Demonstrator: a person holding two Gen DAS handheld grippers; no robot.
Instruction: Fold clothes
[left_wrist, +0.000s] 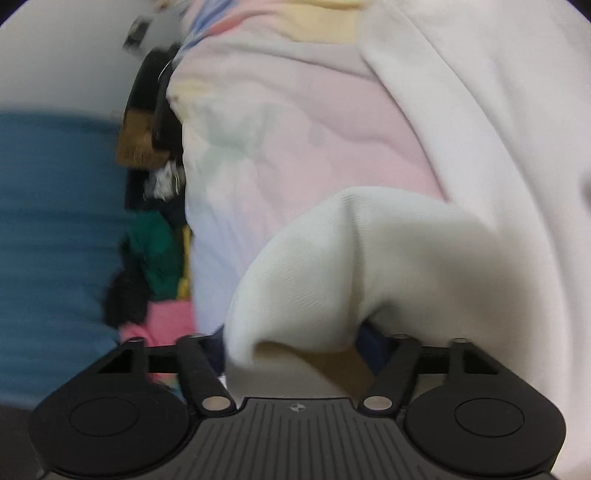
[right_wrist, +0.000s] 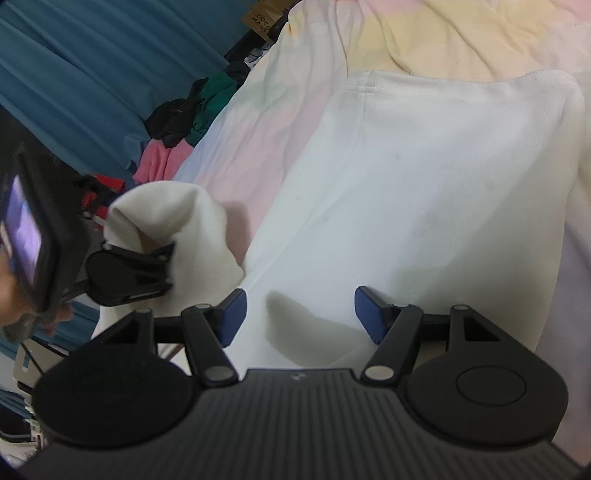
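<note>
The bed had a pastel sheet (right_wrist: 280, 122) on it – pink, yellow and pale blue patches, pretty rumpled. Blue curtains (right_wrist: 85, 74) hung along the far side, with a heap of dark, green and pink clothes (right_wrist: 184, 122) piled below them – plus a brown cardboard box (left_wrist: 138, 142) further back by a plain white wall (left_wrist: 62, 55).

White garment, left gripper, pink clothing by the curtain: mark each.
white garment (right_wrist: 424, 177): right wrist view, flat middle panel.
left gripper (right_wrist: 162, 266): right wrist view, tips shut on a lifted fold of the garment.
pink clothing (right_wrist: 162, 158): right wrist view, middle of the pile.
</note>
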